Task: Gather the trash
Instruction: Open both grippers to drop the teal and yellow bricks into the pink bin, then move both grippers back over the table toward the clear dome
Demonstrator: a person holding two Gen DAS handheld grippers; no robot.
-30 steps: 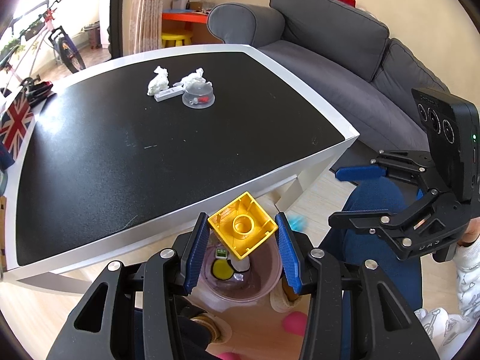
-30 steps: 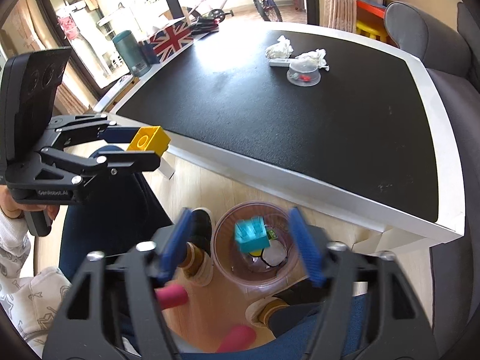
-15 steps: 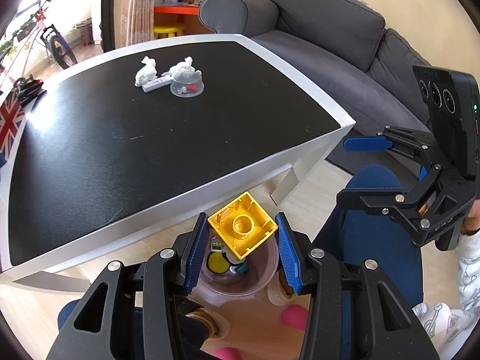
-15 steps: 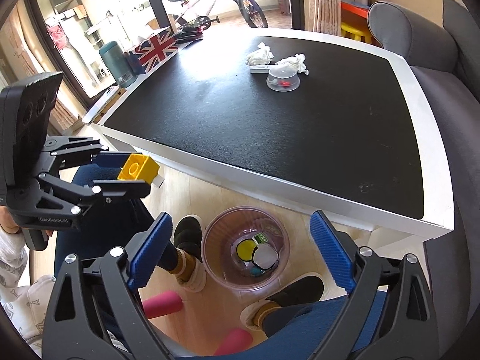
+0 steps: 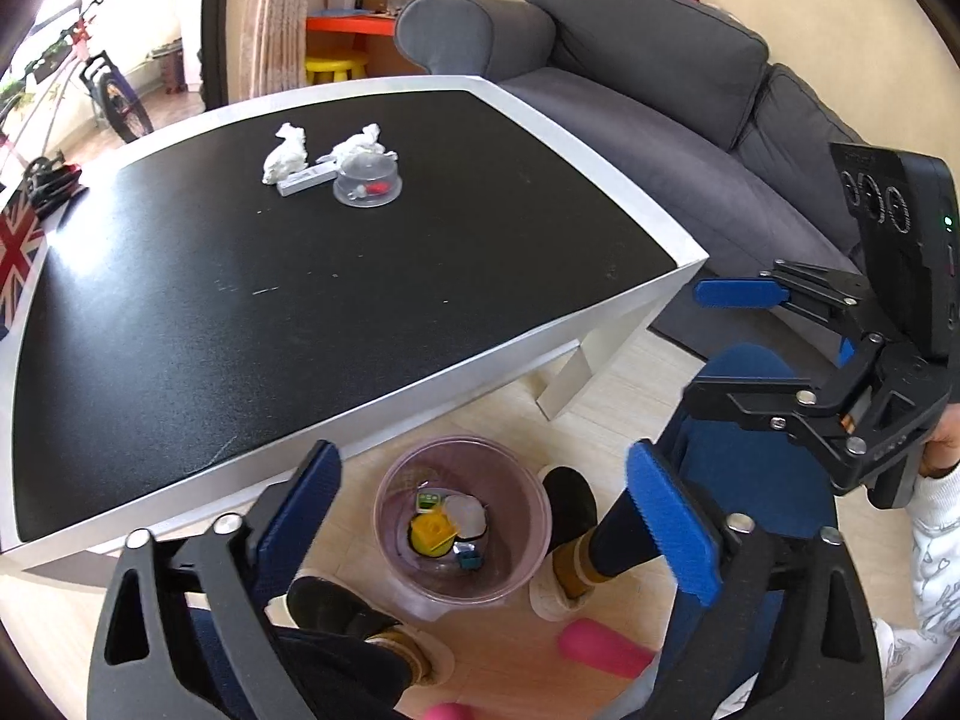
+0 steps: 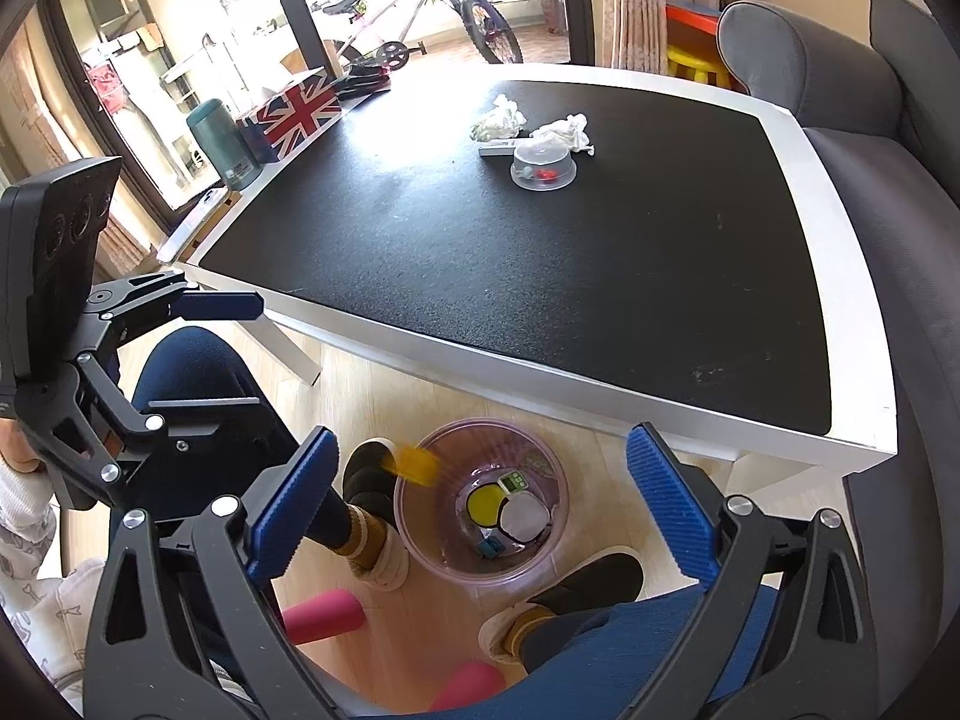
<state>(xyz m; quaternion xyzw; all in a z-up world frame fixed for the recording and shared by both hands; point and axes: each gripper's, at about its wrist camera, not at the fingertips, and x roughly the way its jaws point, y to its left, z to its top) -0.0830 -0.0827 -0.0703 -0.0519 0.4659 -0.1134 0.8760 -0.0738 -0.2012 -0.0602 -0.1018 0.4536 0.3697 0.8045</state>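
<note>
- The left hand-held gripper (image 5: pixel 480 510) is seen with its jaws opening, spread wide, and nothing is between them.
- The right hand-held gripper (image 6: pixel 480 504) is likewise opening, its jaws wide apart and empty.
- Both are held over the bin (image 5: pixel 528 546), which stands on the floor between the person's feet, just beside the near edge of the desk (image 5: pixel 360 396).
- A yellow block (image 5: pixel 432 534) is seen inside the bin in the left view; in the right view it shows as a yellow blur at the bin's rim, so it is judged to be dropping in at this moment.
- Several other small items are already in the bin, among them a yellow disc (image 6: pixel 483 504) and a pale round piece (image 6: pixel 525 519).
- Still left on the desk, well apart from the bin, are two crumpled tissues (image 5: pixel 285 156), a small white strip (image 5: pixel 306 183) and a clear lidded cup (image 5: pixel 367 186) with something red inside.
- The task is judged partly done: the bin holds some trash, and the far cluster is yet to be collected.
</note>
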